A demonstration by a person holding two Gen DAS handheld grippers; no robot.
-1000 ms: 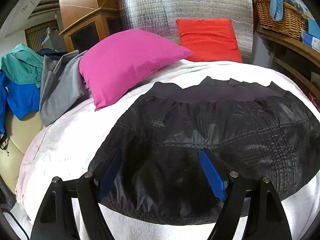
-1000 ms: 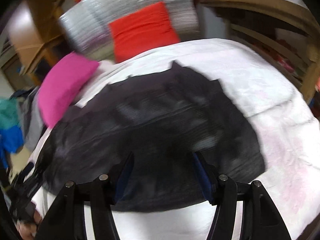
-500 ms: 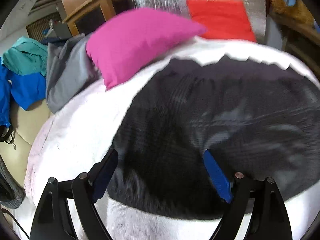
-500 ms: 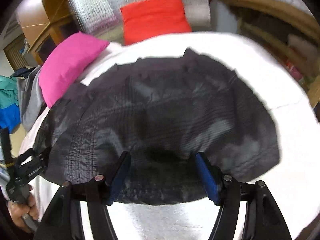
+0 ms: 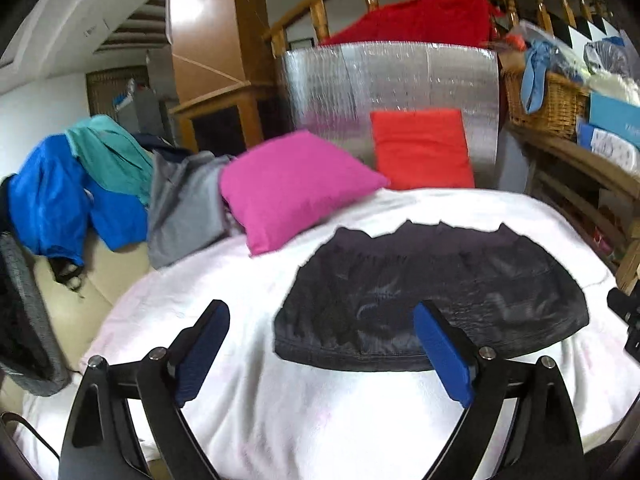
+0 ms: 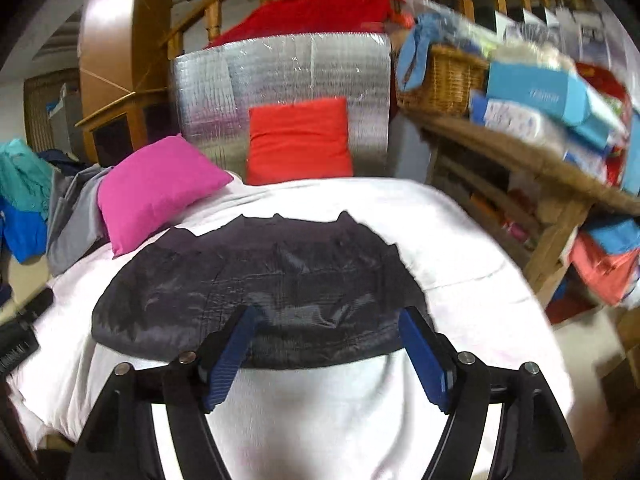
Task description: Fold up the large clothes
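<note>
Standing wide apart, the jaws of the left gripper have just been opening and grip nothing; between its blue pads show only the white blanket and the near left corner of the dark garment, which lies below them untouched. The jaws of the right gripper have likewise just been opening and stand apart, empty, over the near edge of the same dark garment, clear of its cloth. The garment lies flat on the white blanket that covers the bed, folded into a broad, rounded shape with a straight near hem and a jagged far edge. Beyond it, at the head of the bed, a pink pillow leans at the left and a red cushion stands against a silver quilted panel. Left of the pillow, a grey garment, a teal one and a blue one are heaped together off the bed's edge. To the right, a wooden shelf carries a wicker basket and blue boxes. At the right edge of the left wrist view a dark bit of the other gripper shows.
</note>
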